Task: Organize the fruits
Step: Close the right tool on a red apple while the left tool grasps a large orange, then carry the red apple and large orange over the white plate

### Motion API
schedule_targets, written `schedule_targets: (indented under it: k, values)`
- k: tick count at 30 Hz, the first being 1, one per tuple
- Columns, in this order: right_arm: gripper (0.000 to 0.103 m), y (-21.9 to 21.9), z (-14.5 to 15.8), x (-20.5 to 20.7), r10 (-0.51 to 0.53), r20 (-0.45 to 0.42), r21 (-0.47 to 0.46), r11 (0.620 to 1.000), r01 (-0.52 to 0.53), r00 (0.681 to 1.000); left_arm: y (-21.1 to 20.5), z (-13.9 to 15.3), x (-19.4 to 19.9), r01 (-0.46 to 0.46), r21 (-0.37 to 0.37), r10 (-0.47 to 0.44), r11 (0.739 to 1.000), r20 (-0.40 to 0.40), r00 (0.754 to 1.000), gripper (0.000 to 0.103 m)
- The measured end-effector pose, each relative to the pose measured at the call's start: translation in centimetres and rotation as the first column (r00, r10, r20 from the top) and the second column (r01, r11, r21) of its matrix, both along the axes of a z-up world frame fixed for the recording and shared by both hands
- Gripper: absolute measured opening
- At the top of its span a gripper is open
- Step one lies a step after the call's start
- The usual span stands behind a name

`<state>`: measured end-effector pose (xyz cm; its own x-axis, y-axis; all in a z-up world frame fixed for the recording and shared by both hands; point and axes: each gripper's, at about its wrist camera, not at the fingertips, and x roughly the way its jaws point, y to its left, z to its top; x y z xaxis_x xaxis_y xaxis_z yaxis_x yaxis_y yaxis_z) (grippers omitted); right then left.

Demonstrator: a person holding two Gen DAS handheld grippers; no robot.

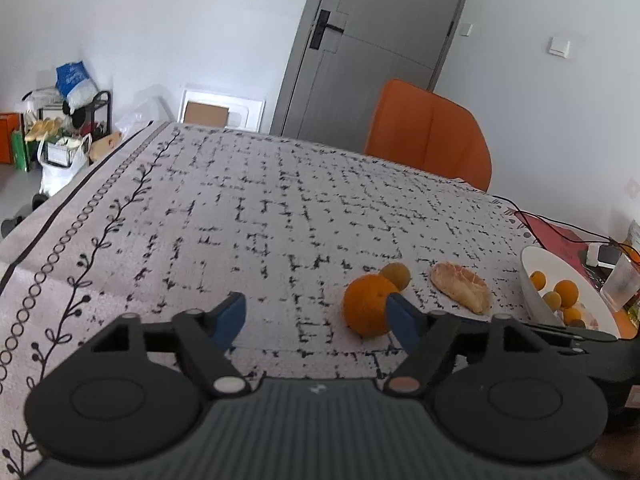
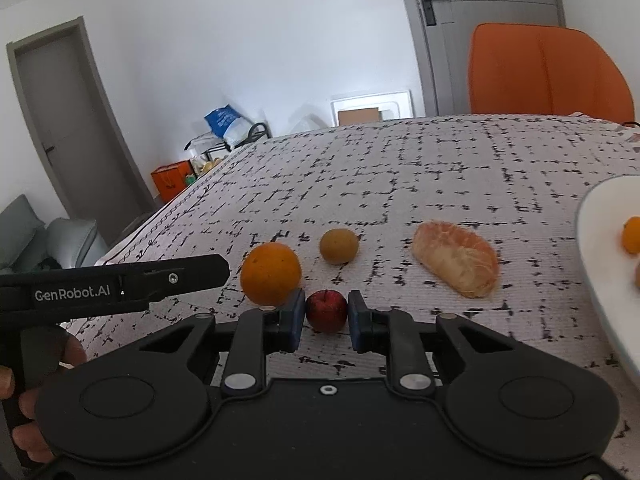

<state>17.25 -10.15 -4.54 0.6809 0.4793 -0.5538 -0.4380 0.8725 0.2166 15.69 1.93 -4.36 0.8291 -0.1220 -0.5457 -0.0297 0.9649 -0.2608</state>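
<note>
Right claw (image 2: 326,314) around small red fruit (image 2: 326,310)

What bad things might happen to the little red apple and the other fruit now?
1. The right gripper pinches the small red apple only by its round sides, so it might pop out when lifted.
2. The big orange sits right beside the apple; a bump might send it rolling across the tablecloth.
3. The white bowl already holds fruit, so a dropped apple might knock them.
</note>
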Motion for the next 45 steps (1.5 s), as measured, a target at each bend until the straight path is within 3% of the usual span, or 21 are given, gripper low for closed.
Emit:
schedule_targets:
  k: [17,20,21,22,45]
  values:
    - [0.021,-4.9,1.6,-2.1,-0.106,0.048,0.031,0.994,0.105,0.993,-3.6,-0.5,2.0,0.060,0.057,-0.060,0.997,0.003,0.998,0.076]
    - [0.021,-5.6,1.6,-2.3,-0.124,0.049,0.033,0.992,0.122,0.991,-4.0,-0.9,2.5,0.070,0.051,-0.069,0.996,-0.020,0.997,0.060]
    - [0.021,-5.9,1.6,-2.4,-0.131,0.049,0.034,0.991,0.129,0.990,-4.0,-1.1,2.7,0.079,0.031,-0.078,0.996,-0.034,0.996,0.045]
    - [0.021,-6.2,1.7,-2.5,-0.138,0.050,0.037,0.990,0.136,0.989,-4.1,-1.2,2.9,0.077,0.019,-0.076,0.997,-0.050,0.996,0.038]
    - [0.022,-11.6,2.4,-4.4,-0.243,0.087,0.097,0.967,0.235,0.966,-9.0,1.2,1.1,0.165,0.064,-0.167,0.984,0.022,0.986,0.038]
